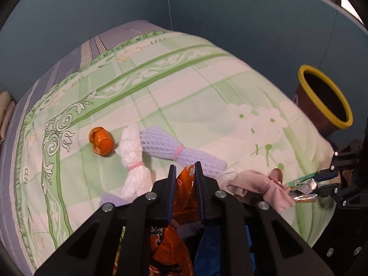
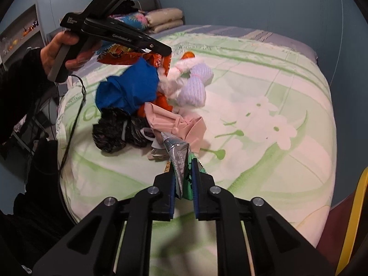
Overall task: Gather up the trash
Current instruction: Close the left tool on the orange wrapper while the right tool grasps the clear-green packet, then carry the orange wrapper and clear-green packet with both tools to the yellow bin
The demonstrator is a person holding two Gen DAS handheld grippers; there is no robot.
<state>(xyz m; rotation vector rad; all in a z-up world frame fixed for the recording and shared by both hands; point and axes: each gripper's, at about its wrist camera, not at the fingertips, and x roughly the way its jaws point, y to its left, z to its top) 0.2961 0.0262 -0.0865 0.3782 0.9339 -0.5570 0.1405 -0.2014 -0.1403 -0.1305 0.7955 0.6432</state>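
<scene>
Clutter first, from the left wrist: the left gripper (image 1: 185,168) has its jaws clamped on an orange snack wrapper (image 1: 184,197), whose lower part drops out of sight behind the gripper body, print too crumpled to read. Just beyond the tips lies a lilac foam net (image 1: 171,148) cinched by a pink band, and left of that a white tissue bundle (image 1: 133,158), also banded, then an orange peel (image 1: 102,140) furthest left. Right of the tips, a pink cloth knot (image 1: 264,184) blurs into the right gripper (image 1: 308,187), seen small at the frame's edge, pinching something silvery and green. Far right and beyond, a brown bin (image 1: 303,105) with a yellow rim tilts toward the camera; its inside is dark, contents impossible to make out.

Over to the right wrist: the right gripper (image 2: 183,161) is closed tight on a silver-and-green foil packet (image 2: 178,156), its point sticking forward past the tips. Straight ahead sits the pile on the green floral bedspread (image 2: 264,87): pink cloth, a black plastic bag (image 2: 112,131), a blue bag (image 2: 131,87), orange wrappers half buried. Up left, a hand (image 2: 57,50) holds the left gripper over it. Low right, only a yellow sliver of the bin's rim shows.
</scene>
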